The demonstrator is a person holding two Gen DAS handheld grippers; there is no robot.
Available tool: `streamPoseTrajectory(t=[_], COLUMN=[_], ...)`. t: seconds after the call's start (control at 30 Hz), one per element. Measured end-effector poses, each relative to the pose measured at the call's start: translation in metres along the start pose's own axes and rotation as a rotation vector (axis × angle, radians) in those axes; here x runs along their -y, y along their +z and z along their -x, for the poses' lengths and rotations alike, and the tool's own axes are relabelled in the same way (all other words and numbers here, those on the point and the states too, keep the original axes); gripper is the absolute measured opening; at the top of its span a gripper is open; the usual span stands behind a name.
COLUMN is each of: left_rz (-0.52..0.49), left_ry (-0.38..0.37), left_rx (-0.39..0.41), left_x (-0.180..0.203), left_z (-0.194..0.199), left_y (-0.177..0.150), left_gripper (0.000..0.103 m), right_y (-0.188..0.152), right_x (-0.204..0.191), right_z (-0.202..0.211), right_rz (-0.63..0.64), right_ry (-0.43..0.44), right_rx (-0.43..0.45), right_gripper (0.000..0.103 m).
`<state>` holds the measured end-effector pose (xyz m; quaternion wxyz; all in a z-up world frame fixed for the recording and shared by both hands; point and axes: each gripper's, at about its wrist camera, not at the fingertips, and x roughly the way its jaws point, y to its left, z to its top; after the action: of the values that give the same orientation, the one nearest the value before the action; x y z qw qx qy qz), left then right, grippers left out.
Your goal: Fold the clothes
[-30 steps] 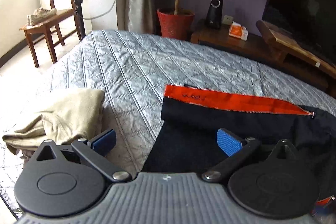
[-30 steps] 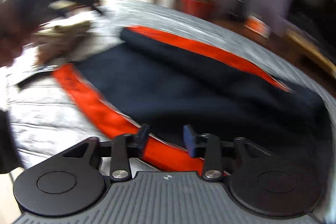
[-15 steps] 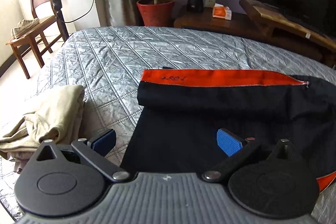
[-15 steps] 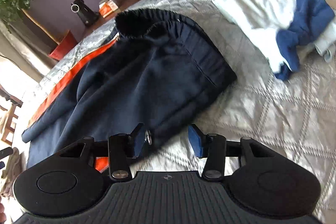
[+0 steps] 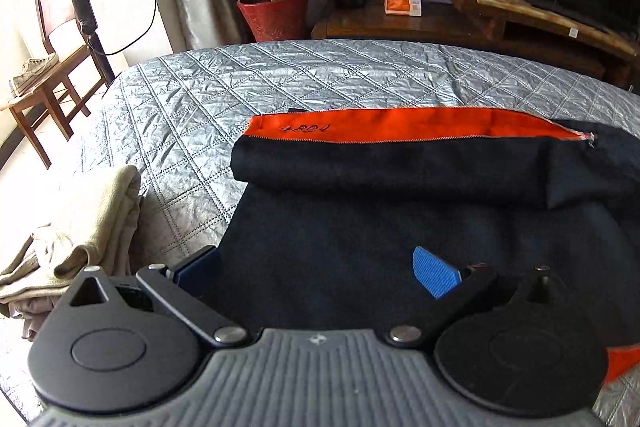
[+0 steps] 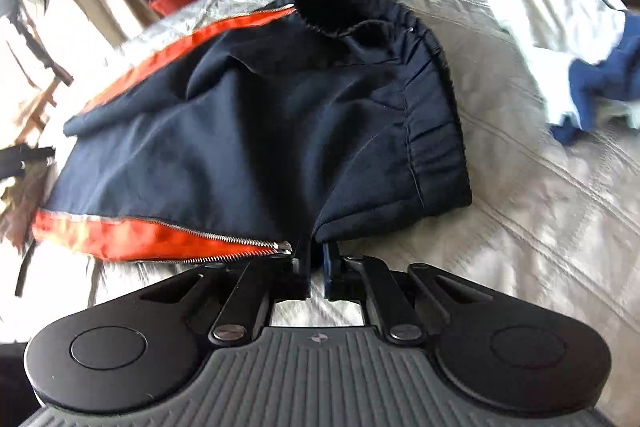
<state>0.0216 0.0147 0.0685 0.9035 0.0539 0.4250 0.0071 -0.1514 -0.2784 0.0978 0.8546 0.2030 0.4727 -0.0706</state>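
On the quilted bed (image 6: 520, 187), right claw (image 6: 316, 263) just closed, pinching navy trousers (image 6: 260, 131) edge, left claw (image 5: 316, 267) spread above them.

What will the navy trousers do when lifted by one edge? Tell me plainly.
The navy trousers are probably floppy: the cloth creases and slumps on the bed. The right tool pinches only one edge, so the rest would likely hang and drag.
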Motion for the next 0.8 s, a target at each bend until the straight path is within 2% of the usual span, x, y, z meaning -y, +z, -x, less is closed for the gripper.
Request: streamPoseTrajectory(t=[0.1, 0.13, 0.2, 0.23, 0.27, 0.3, 0.33, 0.37, 0.5, 0.6, 0.63, 0.7, 0.73, 0.8], left_rz=[-0.003, -0.004, -0.010, -0.015, -0.021, -0.030, -0.038, -0.048, -0.092, -0.125, -0.134, -0.152, -0.161, -0.188], left_ry=[-0.002, -0.004, -0.007, -0.009, -0.011, -0.013, -0.016, -0.017, -0.018, -0.015, -0.011, -0.005, 0.000, 0.013], left_rx=[0.002, 0.002, 0.001, 0.001, -0.001, -0.003, -0.005, -0.008, -0.024, -0.039, -0.049, -0.080, -0.099, -0.141], left_x=[0.001, 0.002, 0.004, 0.006, 0.007, 0.009, 0.011, 0.014, 0.023, 0.031, 0.033, 0.037, 0.039, 0.043], left_z=[0.000, 0.000, 0.000, 0.000, 0.000, -0.001, -0.001, -0.002, -0.006, -0.009, -0.011, -0.016, -0.019, -0.027], left_y=[0.000, 0.000, 0.000, -0.001, -0.001, -0.002, -0.003, -0.005, -0.010, -0.014, -0.015, -0.019, -0.021, -0.027], left_gripper=[0.102, 0.102, 0.102, 0.102, 0.102, 0.102, 0.102, 0.102, 0.102, 0.102, 0.102, 0.102, 0.102, 0.101], right_y=[-0.004, -0.003, 0.007, 0.016, 0.027, 0.038, 0.050, 0.064, 0.110, 0.128, 0.131, 0.142, 0.148, 0.165], right_x=[-0.011, -0.017, -0.027, -0.033, -0.040, -0.047, -0.052, -0.055, -0.066, -0.076, -0.079, -0.071, -0.066, -0.052], right_z=[0.026, 0.038, 0.059, 0.064, 0.060, 0.057, 0.049, 0.039, -0.001, -0.030, -0.040, -0.063, -0.072, -0.071], right_rz=[0.169, 0.224, 0.287, 0.323, 0.360, 0.396, 0.426, 0.443, 0.499, 0.578, 0.602, 0.576, 0.548, 0.453], right_ry=[-0.165, -0.201, -0.212, -0.222, -0.226, -0.231, -0.232, -0.226, -0.207, -0.228, -0.246, -0.262, -0.268, -0.314], right_rx=[0.022, 0.067, 0.164, 0.213, 0.218, 0.223, 0.231, 0.235, 0.214, 0.184, 0.170, 0.101, 0.071, 0.135], right_gripper=[0.014, 0.015, 0.019, 0.034, 0.056, 0.065, 0.069, 0.066, 0.066, 0.072, 0.069, 0.016, 0.008, 0.007])
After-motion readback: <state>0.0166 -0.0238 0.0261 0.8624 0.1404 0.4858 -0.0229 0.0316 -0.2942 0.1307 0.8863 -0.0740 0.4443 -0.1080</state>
